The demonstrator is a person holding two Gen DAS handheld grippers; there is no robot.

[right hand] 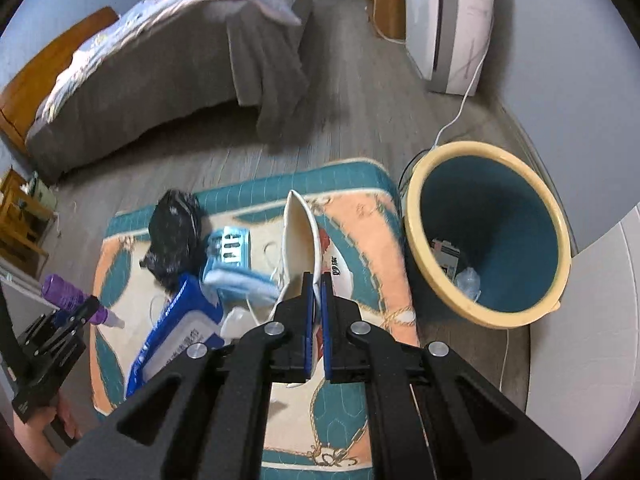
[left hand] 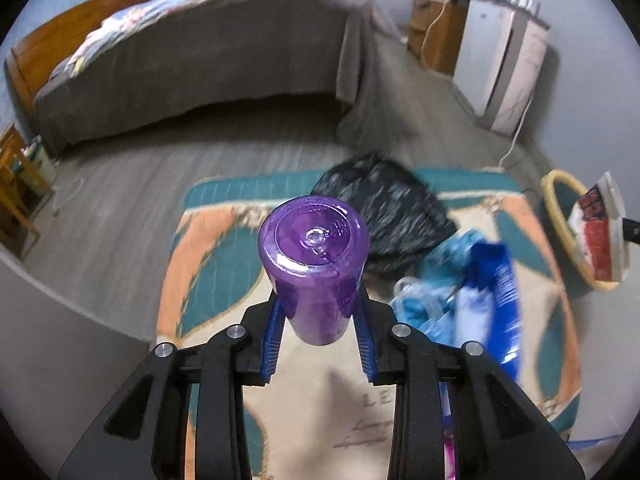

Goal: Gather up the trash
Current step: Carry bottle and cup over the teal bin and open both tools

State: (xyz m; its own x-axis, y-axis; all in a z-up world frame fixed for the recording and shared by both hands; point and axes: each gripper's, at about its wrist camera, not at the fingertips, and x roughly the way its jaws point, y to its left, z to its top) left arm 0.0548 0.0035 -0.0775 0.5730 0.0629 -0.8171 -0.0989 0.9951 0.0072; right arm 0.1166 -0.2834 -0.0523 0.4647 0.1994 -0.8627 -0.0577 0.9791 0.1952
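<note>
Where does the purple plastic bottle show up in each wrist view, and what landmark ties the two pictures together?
Left wrist view: the purple plastic bottle fills the centre, base toward the camera, clamped in the left tongs.
Right wrist view: the same bottle sits at the far left edge, seen from the side.
Shared landmark: the crumpled black plastic bag on the teal and orange patterned rug.

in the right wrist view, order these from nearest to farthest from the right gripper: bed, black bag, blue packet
From the right gripper:
1. blue packet, just left on the rug
2. black bag, farther left, near the rug's far edge
3. bed, across the floor, upper left
</note>
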